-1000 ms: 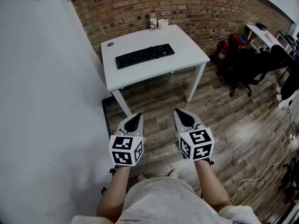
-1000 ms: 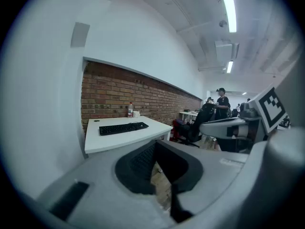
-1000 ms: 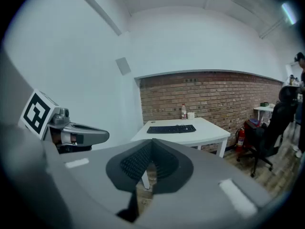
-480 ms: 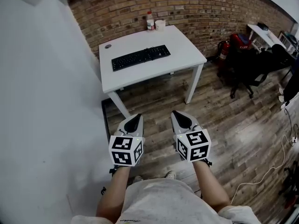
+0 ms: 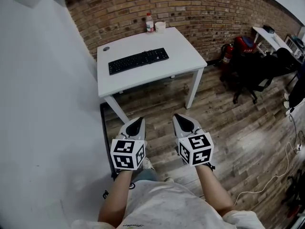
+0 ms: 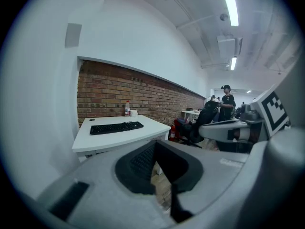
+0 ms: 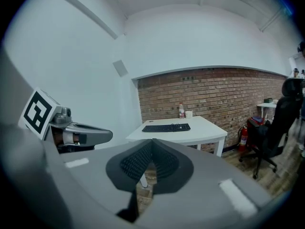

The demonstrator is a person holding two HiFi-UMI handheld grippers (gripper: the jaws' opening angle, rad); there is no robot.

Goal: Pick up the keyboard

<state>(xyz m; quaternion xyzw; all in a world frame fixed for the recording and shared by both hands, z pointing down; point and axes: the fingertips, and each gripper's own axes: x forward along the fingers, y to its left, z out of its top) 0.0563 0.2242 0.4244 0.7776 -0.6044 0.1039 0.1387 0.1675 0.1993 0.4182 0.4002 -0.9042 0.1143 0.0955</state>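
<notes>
A black keyboard (image 5: 138, 61) lies flat on a white table (image 5: 181, 61) against the brick wall; it also shows in the left gripper view (image 6: 116, 127) and the right gripper view (image 7: 166, 127). My left gripper (image 5: 136, 122) and right gripper (image 5: 183, 119) are held side by side over the wooden floor, well short of the table, both pointing toward it. Both are shut with nothing between the jaws. The left gripper's tips (image 6: 155, 143) and the right gripper's tips (image 7: 152, 142) meet in their own views.
A bottle (image 5: 149, 22) and a white cup (image 5: 160, 26) stand at the table's far edge, a small dark disc (image 5: 106, 48) near its left corner. A white wall runs along the left. Black office chairs (image 5: 255, 75) and a red extinguisher (image 5: 226, 51) stand to the right. A cable (image 5: 274, 168) trails on the floor.
The table and keyboard have slid left and slightly up in the head view as I step forward. Both grippers stay shut, side by side.
</notes>
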